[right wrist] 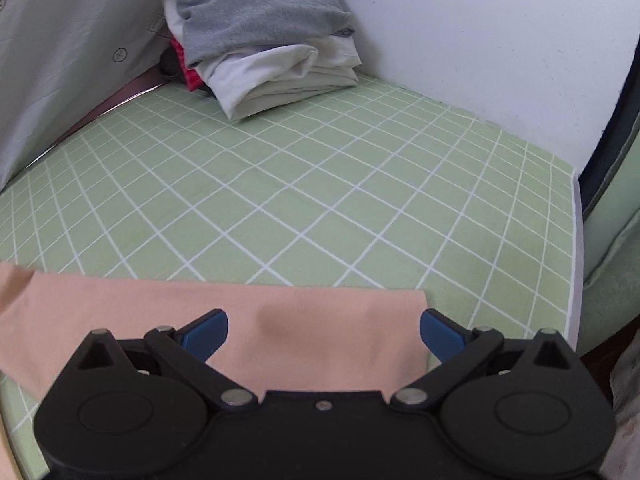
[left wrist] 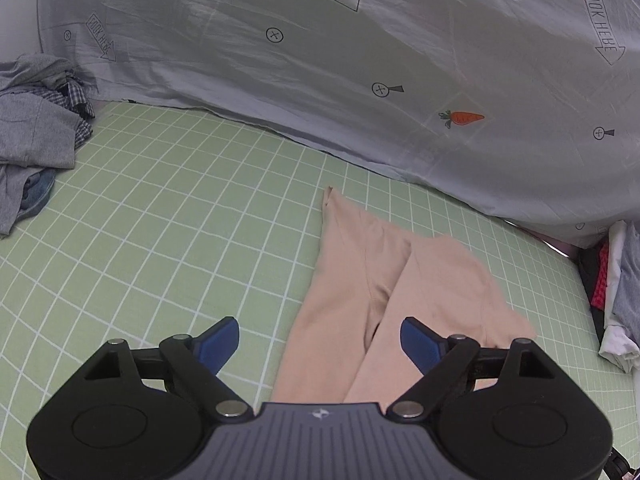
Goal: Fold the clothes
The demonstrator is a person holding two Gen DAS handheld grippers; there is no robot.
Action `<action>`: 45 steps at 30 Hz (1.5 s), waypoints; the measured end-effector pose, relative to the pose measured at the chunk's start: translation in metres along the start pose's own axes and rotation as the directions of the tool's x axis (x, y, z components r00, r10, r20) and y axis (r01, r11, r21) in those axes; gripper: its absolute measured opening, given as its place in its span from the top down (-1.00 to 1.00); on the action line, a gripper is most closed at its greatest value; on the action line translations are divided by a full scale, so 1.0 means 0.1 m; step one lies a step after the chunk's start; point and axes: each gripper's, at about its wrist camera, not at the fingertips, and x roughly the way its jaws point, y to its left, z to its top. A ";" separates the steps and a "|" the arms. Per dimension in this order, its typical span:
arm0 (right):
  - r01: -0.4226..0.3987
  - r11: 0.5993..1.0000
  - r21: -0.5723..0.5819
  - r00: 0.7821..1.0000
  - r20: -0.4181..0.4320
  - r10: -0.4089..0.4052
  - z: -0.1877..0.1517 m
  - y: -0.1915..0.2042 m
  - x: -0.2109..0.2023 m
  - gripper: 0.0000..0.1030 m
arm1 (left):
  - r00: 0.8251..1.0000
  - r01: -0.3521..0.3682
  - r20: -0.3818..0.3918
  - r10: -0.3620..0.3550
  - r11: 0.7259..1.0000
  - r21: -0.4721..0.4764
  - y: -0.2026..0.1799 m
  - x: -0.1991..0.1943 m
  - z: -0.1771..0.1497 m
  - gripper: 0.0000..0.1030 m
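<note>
A peach-coloured garment (left wrist: 384, 280) lies flat on the green checked sheet (left wrist: 180, 240), with a pointed corner at its far end. My left gripper (left wrist: 320, 340) is open and empty, its blue fingertips (left wrist: 218, 342) spread just above the garment's near part. In the right wrist view the same peach garment (right wrist: 280, 332) lies as a wide band with a straight edge and a square right corner. My right gripper (right wrist: 324, 332) is open and empty above that band, near the corner.
A grey printed sheet (left wrist: 360, 60) hangs along the back. An unfolded heap of grey, plaid and denim clothes (left wrist: 36, 132) lies far left. A folded stack of grey, white and red clothes (right wrist: 260, 36) sits in the far corner by the white wall (right wrist: 500, 40). The bed's edge (right wrist: 576, 260) runs at the right.
</note>
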 end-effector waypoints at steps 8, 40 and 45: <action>-0.033 0.998 0.044 0.999 -0.037 0.034 0.05 0.09 0.27 -1.00 | 1.000 -0.015 -0.002 0.015 1.000 0.006 -0.02 0.33 0.21 -0.74; -0.267 0.959 -0.095 0.963 -0.077 0.260 0.04 0.30 0.01 0.87 | 0.993 -0.095 -0.067 0.096 0.995 0.009 0.11 0.44 0.11 -0.74; -0.409 0.913 -0.003 0.911 -0.062 0.408 0.25 0.47 -0.12 0.87 | 0.989 -0.127 -0.080 0.125 0.992 -0.019 0.21 0.46 0.13 -0.74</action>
